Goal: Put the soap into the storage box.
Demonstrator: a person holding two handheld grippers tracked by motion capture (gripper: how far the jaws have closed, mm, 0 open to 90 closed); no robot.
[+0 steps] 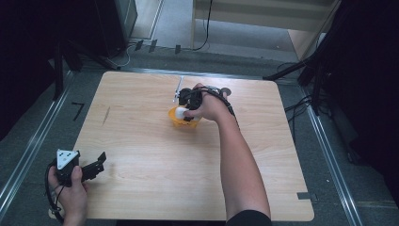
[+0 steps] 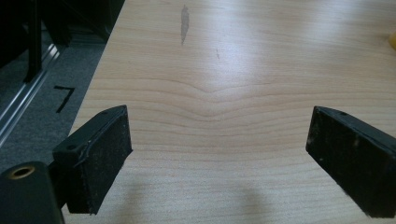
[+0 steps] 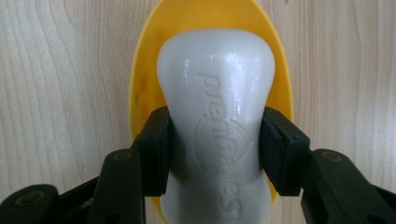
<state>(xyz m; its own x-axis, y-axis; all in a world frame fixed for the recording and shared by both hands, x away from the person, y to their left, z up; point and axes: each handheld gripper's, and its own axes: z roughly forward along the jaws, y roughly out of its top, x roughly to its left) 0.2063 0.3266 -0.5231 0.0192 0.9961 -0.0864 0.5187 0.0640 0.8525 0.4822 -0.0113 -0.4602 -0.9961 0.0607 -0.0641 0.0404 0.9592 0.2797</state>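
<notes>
You are resting your left gripper at the near left corner of the table, its jaws spread wide over bare wood and holding nothing. Farther out, near the middle of the table, your right gripper is pinching a white bar of soap at its waisted middle, both pads pressing its sides, directly over a yellow dish; whether the soap is already touching the dish I cannot tell.

The soap looks smooth and rounded, so it is probably liable to squirt out of the pads if you are squeezing off-centre or tilting it. The dish looks light and shallow; pushing down at an angle could tip or slide it across the wood. Letting go too high could make the bar bounce out.

The table is pale wood-grain with rounded corners and a small dark smudge toward its left side. Beyond it, grey flooring, cables and dark stands are surrounding the workspace.
</notes>
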